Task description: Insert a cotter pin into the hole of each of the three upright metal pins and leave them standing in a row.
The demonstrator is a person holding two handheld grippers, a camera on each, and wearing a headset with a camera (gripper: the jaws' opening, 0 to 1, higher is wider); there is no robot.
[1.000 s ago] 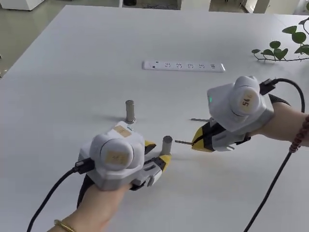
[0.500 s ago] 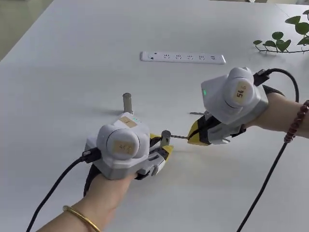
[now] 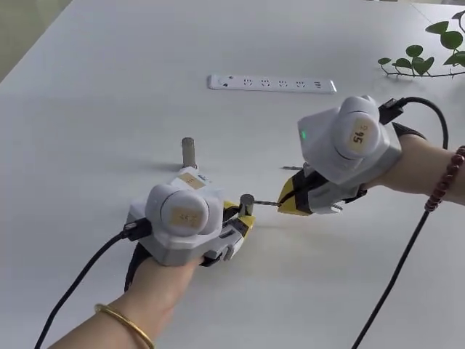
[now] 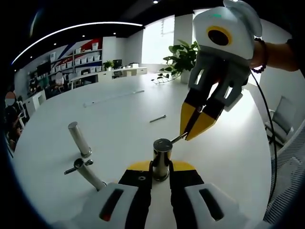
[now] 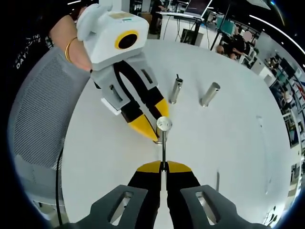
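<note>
While the white table takes up most of the head view, little rests on it: a leafy plant trails in at the far right corner, and a white power strip lies flat toward the far edge. Nearer the person, the two grippers meet tip to tip over the middle of the table.

The left gripper has its jaws drawn in narrowly on the lower part of an upright metal pin, which stands on the table between the yellow tips. The right gripper comes at it from the opposite side, its jaws pinched almost together on a cotter pin. It holds the cotter pin by the rear end, so the thin shaft points straight at the gripped pin. The cotter pin's tip meets the metal pin just below its flat top (whether it has gone into the hole I cannot tell from any of the three views).

Two more pins stand on the table off to the left gripper's left side. The bare metal pin is the farther one and has nothing through it. The fitted metal pin stands closer to the left gripper, with a second cotter pin passed crosswise through it near the top. The two are near each other but not touching.

Smallest of all, a loose cotter pin lies flat on the table beyond the right gripper, well apart from all three metal pins.
</note>
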